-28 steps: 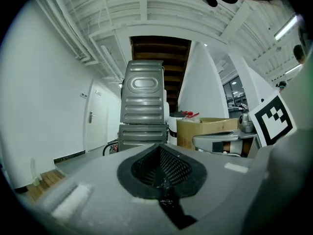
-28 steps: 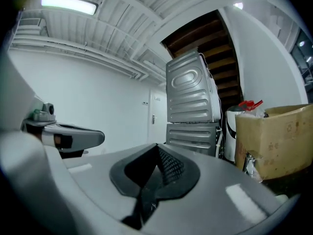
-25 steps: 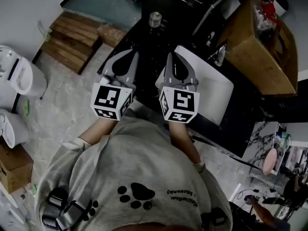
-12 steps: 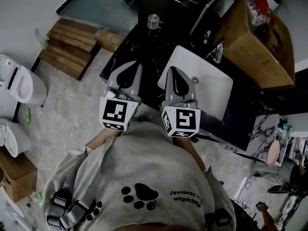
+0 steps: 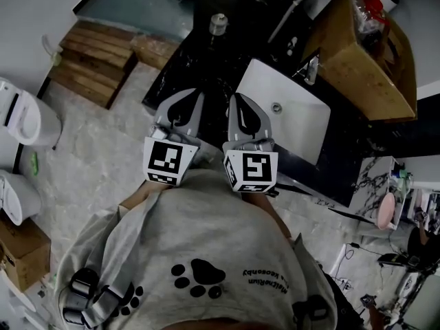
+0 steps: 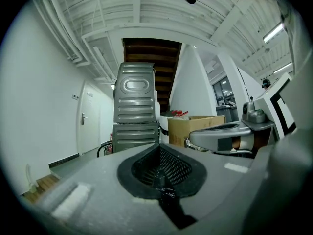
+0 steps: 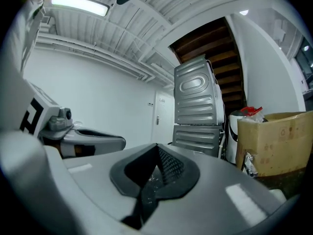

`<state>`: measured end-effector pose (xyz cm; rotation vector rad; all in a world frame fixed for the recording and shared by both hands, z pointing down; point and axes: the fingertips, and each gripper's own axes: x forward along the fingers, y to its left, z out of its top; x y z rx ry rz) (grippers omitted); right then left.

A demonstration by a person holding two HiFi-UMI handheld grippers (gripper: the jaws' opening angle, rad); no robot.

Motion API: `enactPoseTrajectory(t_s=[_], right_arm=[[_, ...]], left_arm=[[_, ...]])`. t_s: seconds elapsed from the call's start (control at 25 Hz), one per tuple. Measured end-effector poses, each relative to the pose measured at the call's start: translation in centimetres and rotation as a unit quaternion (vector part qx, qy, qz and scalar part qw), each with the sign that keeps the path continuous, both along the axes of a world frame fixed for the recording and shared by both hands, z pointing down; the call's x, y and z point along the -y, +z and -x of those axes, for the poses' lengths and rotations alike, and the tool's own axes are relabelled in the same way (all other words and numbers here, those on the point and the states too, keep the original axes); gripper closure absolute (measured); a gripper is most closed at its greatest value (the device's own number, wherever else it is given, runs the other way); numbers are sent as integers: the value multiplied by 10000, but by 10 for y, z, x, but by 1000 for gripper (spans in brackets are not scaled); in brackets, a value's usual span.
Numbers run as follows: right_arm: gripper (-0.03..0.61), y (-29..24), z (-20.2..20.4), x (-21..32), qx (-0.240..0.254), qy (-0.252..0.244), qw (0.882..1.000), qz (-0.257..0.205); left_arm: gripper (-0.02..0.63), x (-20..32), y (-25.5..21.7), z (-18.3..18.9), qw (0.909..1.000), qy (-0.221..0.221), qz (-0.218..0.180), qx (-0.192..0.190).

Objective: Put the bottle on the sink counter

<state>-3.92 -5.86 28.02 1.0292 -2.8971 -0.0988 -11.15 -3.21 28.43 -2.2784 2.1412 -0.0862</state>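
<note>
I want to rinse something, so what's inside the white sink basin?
Only the drain shows in the white sink basin, with the faucet at its far rim. The right gripper covers its near left corner.

Pale mottled stone floor (image 5: 96,157) at left, with stacked wooden planks (image 5: 93,57) near the far-left corner of a dark marbled tabletop (image 5: 182,67). White rectangular basin (image 5: 292,115) set into that tabletop, large cardboard box (image 5: 364,53) beyond it at right. White toilet-like fixtures (image 5: 27,115) along the floor's left edge. Overhead, white ribbed ceiling (image 6: 146,9) and a lit strip light (image 7: 78,5). Plain white wall (image 7: 98,97), white door (image 6: 88,126), grey ribbed metal cabinet (image 6: 136,106) beneath dark wooden stairs (image 6: 151,50).
</note>
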Motion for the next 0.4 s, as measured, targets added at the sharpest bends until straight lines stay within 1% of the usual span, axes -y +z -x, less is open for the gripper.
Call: enactPoseTrajectory(t_s=[0.28, 0.4], right_arm=[[578, -4, 18, -3, -50, -20, 9998, -188], [578, -4, 27, -6, -31, -9, 9997, -246]], left_arm=[[609, 3, -3, 9, 9998, 169, -120, -14], [609, 2, -4, 15, 9996, 223, -189, 54]])
